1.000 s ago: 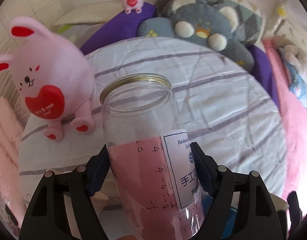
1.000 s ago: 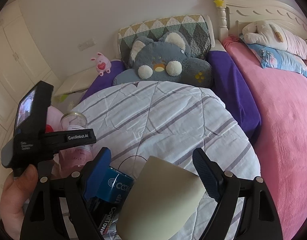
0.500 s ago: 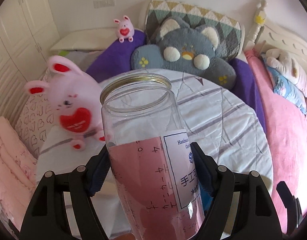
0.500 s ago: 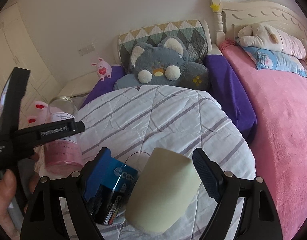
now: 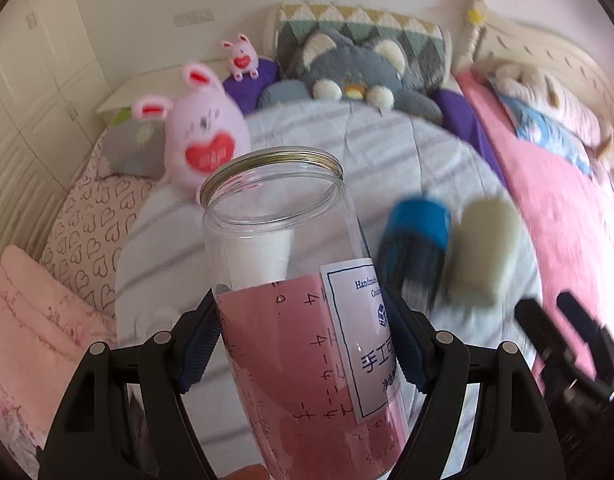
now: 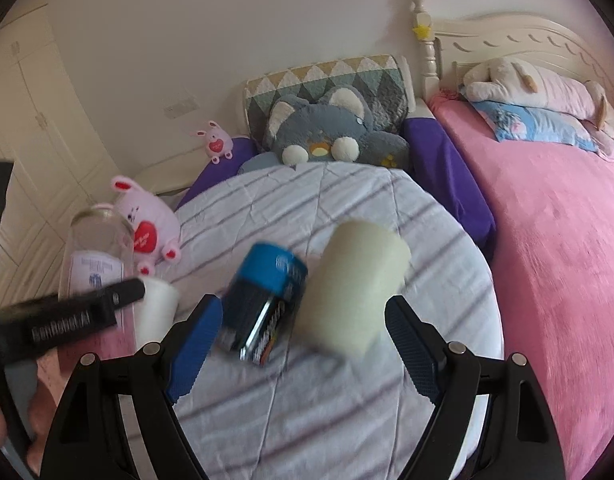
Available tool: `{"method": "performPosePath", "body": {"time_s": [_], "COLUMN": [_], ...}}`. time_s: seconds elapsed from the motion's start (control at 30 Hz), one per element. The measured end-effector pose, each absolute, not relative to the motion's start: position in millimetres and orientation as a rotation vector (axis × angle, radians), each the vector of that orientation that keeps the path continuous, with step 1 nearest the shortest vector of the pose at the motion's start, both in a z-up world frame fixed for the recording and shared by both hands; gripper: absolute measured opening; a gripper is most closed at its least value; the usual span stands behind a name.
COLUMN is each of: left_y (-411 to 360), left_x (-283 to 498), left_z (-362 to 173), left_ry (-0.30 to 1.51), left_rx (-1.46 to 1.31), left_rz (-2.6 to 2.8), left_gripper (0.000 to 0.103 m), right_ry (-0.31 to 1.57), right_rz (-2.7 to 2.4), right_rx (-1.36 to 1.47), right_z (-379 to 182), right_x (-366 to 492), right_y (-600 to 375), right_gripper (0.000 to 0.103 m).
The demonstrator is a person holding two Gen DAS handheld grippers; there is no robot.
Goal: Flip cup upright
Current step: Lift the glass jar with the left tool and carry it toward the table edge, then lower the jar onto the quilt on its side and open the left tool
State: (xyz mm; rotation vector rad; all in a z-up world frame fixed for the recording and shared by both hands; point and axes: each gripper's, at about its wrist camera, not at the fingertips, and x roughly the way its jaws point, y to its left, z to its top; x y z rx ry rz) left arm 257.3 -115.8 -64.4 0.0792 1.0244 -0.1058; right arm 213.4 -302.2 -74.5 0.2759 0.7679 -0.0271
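Since a moment ago we have lifted the clear pink-labelled plastic cup (image 5: 291, 300), mouth up, in the left tongs (image 5: 303, 336); lower it level onto the striped table (image 6: 347, 400). Right tongs (image 6: 303, 344) hang wide, empty.

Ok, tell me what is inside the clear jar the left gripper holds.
The clear jar, clamped in the left gripper, shows nothing in its upper part; a white cup shows through the glass from behind. The pink and white labels hide the lower inside.
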Motion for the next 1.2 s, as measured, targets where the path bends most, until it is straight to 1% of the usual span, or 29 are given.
{"method": "performPosePath", "body": {"time_s": [0.27, 0.47, 0.6, 0.63, 0.8, 0.9, 0.97, 1.07, 1.2], "left_y": [-108.3, -110.6, -113.1, -113.7, -116.1, -113.3, -111.0, -104.8, -92.6], "left_x": [187.8, 165.0, 159.8, 160.0, 164.2, 166.2, 165.6, 157.5, 145.5], "left_z": [-102.0, -136.7, -150.6, -151.8, -150.4, -148.7, -143.2, -130.9, -111.2], "left_ry": [1.089, 1.152, 1.169, 1.171, 1.162, 1.156, 1.143, 1.107, 1.053], "left_rx": [0.107, 0.139, 0.168, 0.172, 0.214, 0.219, 0.223, 0.221, 0.208], "left_rz": [-0.216, -0.282, -0.292, -0.293, -0.275, -0.267, -0.260, -0.254, -0.260], "left_gripper": [0.077, 0.077, 0.078, 0.079, 0.088, 0.089, 0.089, 0.095, 0.096], "right_ry": [0.780, 0.805, 0.820, 0.823, 0.829, 0.824, 0.815, 0.802, 0.783], "right_rz": [-0.101, -0.190, -0.220, -0.226, -0.221, -0.209, -0.203, -0.194, -0.180], "right_rx": [0.275, 0.280, 0.279, 0.277, 0.252, 0.237, 0.229, 0.228, 0.230], "right_z": [-82.4, -91.5, -94.4, -94.9, -96.0, -92.9, -89.9, -85.7, -80.5], "right_x": [137.7, 95.0, 80.2, 77.8, 71.6, 70.9, 70.1, 68.5, 63.8], "right_y": [-285.5, -282.7, -282.1, -280.9, -269.7, -262.7, -258.8, -255.1, -251.2], "right_gripper": [0.085, 0.085, 0.085, 0.085, 0.085, 0.085, 0.085, 0.085, 0.085]}}
